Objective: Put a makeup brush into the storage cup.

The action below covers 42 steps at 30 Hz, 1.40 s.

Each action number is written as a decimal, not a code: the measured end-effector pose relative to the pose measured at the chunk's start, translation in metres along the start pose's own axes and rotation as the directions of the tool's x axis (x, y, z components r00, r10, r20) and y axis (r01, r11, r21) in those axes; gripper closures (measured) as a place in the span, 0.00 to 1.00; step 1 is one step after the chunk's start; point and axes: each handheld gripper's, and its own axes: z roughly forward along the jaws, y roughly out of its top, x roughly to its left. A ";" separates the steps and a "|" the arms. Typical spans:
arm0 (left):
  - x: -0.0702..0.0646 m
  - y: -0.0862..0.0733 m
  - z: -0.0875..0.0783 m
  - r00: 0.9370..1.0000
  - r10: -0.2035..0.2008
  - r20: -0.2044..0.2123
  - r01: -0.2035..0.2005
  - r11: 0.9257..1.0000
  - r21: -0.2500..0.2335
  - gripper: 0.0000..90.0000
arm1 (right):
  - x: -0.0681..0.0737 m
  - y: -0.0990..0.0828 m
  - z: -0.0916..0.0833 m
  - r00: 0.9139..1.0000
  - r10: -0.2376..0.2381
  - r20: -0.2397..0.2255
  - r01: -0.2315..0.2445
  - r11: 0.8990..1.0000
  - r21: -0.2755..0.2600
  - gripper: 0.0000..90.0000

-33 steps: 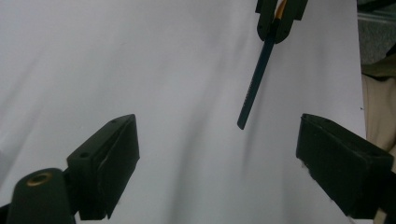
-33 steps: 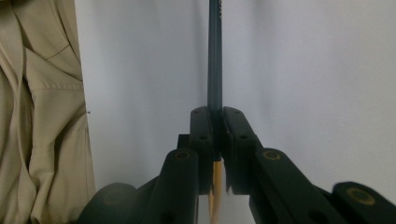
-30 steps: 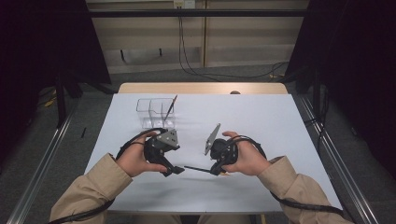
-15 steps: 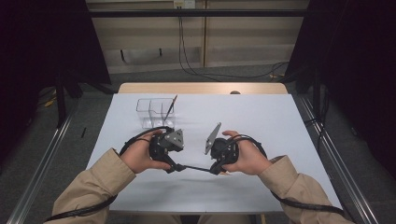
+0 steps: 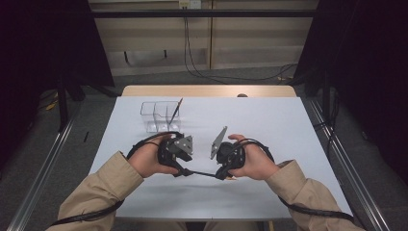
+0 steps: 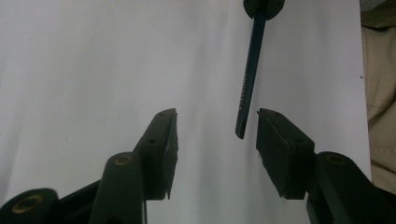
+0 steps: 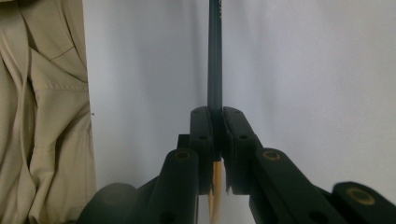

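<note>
Open white table (image 5: 288, 125) lies right of and in front of the clear divided holder (image 5: 158, 115), which stands with one upright pencil (image 5: 175, 110) just behind the left gripper (image 5: 183, 169), blocking passage there; its far-right side is unobstructed.

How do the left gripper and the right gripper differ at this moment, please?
The right gripper is shut on the dark pencil; the left gripper stands open, its jaws having just been closing, the pencil's free end between them but untouched. In the high view they face each other over the white table, both black and hand-held.
</note>
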 end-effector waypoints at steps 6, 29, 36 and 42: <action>-0.001 0.004 0.004 0.999 0.037 0.009 -0.037 0.999 0.027 0.67 | 0.000 0.001 -0.001 1.000 -0.011 0.002 0.011 1.000 -0.001 0.93; -0.002 0.011 0.018 0.998 0.055 0.043 -0.058 0.995 0.084 0.81 | 0.000 0.006 -0.005 1.000 -0.029 0.010 0.029 0.999 -0.024 0.93; -0.001 0.012 0.020 0.997 0.041 0.066 -0.046 0.996 0.075 0.87 | 0.000 0.007 -0.006 0.999 -0.034 0.016 0.035 0.999 -0.034 0.93; -0.003 0.013 0.023 0.996 0.042 0.080 -0.049 0.995 0.089 0.92 | 0.001 0.009 -0.009 0.999 -0.036 0.018 0.037 0.998 -0.045 0.93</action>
